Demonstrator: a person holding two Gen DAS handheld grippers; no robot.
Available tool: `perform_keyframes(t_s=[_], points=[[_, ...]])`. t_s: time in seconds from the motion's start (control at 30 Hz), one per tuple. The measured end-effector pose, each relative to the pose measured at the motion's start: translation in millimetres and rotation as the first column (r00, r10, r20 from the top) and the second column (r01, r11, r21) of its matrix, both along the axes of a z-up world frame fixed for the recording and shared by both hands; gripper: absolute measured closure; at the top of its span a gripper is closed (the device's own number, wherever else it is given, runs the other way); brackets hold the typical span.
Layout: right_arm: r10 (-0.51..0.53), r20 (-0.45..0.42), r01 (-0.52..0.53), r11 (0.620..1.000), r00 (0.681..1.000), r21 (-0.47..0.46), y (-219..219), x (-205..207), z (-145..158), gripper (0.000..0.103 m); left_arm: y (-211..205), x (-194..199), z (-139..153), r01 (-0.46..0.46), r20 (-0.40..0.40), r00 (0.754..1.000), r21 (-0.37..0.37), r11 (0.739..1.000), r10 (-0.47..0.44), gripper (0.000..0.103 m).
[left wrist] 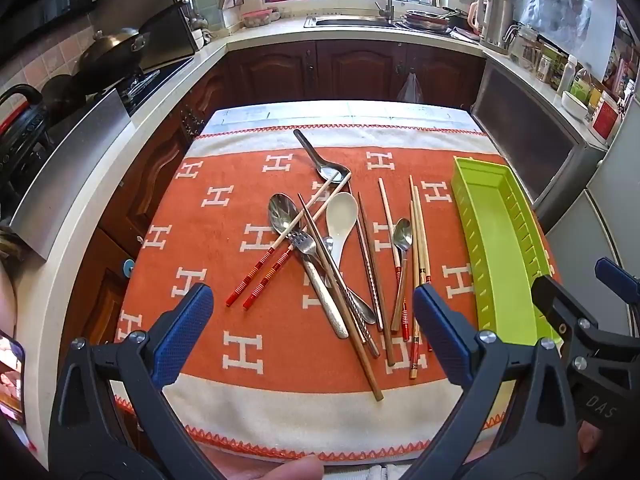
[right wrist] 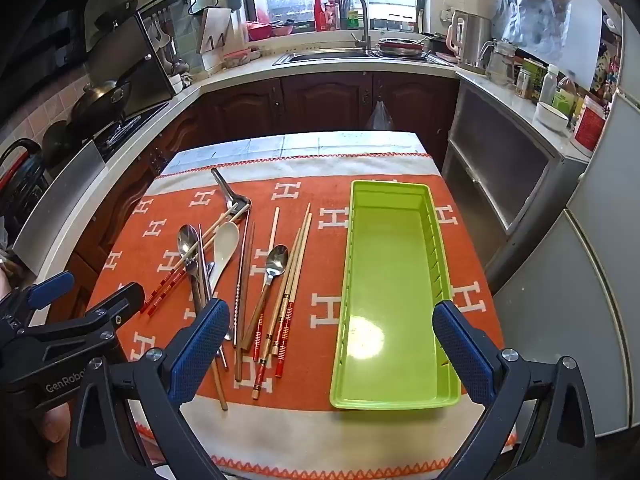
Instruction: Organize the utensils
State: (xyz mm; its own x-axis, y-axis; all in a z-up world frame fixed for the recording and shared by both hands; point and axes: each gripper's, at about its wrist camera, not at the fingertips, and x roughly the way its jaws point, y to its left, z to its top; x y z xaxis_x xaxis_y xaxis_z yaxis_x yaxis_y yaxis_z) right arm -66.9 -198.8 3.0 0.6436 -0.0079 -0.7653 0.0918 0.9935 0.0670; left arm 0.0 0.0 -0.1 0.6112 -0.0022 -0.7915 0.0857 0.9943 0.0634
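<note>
A jumble of utensils lies on the orange cloth (left wrist: 192, 216): metal spoons (left wrist: 282, 212), a white spoon (left wrist: 341, 216), a fork (left wrist: 306, 246) and several chopsticks (left wrist: 416, 248). The same pile (right wrist: 224, 264) shows in the right wrist view, left of an empty lime-green tray (right wrist: 390, 292). The tray (left wrist: 492, 232) sits at the cloth's right side. My left gripper (left wrist: 312, 336) hovers open above the near end of the pile, holding nothing. My right gripper (right wrist: 330, 344) stands open over the tray's near left corner, with nothing between its fingers (right wrist: 200, 348).
The cloth covers a small table (right wrist: 304, 140) in a kitchen. Dark wooden cabinets (left wrist: 352, 72), a counter with a sink (right wrist: 328, 54), a wok on the stove (left wrist: 108, 50) and a metal cabinet (right wrist: 508, 168) surround it. A phone (left wrist: 10, 376) shows at the left edge.
</note>
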Motion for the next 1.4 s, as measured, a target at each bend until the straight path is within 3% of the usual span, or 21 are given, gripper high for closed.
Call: perform_keyframes(t_s=[1.4], points=[[0.010, -0.029, -0.010, 1.000, 1.000, 0.017, 4.2, 6.4, -11.7, 0.000, 1.4, -3.6, 0.0, 0.026, -0.003, 1.000, -0.064, 0.998, -0.026, 0.010]])
